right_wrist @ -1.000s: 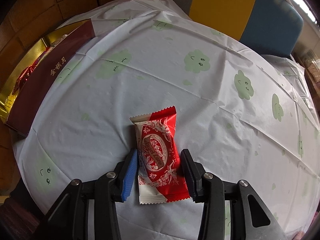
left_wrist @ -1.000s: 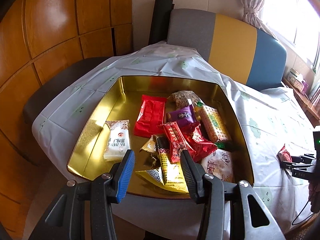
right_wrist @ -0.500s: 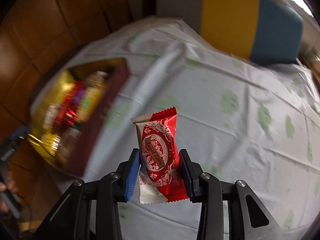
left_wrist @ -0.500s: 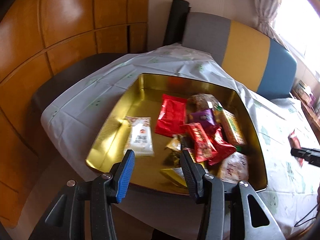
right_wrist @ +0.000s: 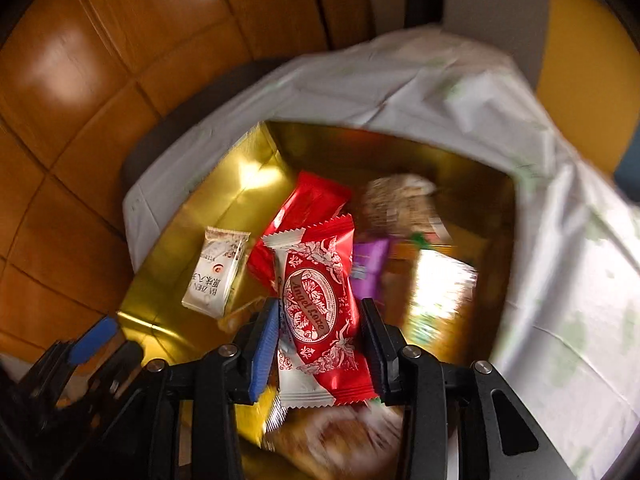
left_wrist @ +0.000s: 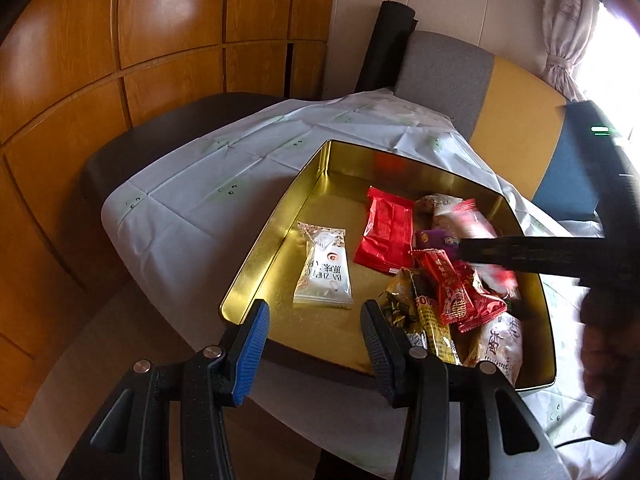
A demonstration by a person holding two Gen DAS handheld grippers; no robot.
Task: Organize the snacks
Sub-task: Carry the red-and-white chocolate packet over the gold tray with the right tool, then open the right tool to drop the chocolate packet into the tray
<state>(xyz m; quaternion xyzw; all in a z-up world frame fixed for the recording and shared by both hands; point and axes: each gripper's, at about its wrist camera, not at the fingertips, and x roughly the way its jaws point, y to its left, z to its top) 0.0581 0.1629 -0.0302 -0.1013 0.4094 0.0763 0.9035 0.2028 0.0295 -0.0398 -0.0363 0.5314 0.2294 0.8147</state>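
Observation:
A gold tin (left_wrist: pixel 280 208) on the table holds several wrapped snacks, among them a white packet (left_wrist: pixel 324 268) and a plain red packet (left_wrist: pixel 388 236). My right gripper (right_wrist: pixel 320 312) hangs over the tin (right_wrist: pixel 224 200) with a red and white snack packet (right_wrist: pixel 312 272) upright between its pads. The pads still touch the packet while the jaws are opening slightly. In the left wrist view this gripper (left_wrist: pixel 480 252) reaches in from the right, blurred. My left gripper (left_wrist: pixel 314 312) stands open and bare at the tin's near edge, and shows at the lower left (right_wrist: pixel 108 350) of the right wrist view.
A pale tablecloth (left_wrist: pixel 208 184) with green prints covers the table. A chair (left_wrist: pixel 500 92) with a grey, yellow and blue back stands behind it. Wood panelling (left_wrist: pixel 120 60) fills the left side. A curtained window (left_wrist: pixel 572 40) is at the far right.
My right gripper has carried the red and white packet from the bare tablecloth leftward to over the tin. My left gripper has drifted a little and rolled, still open.

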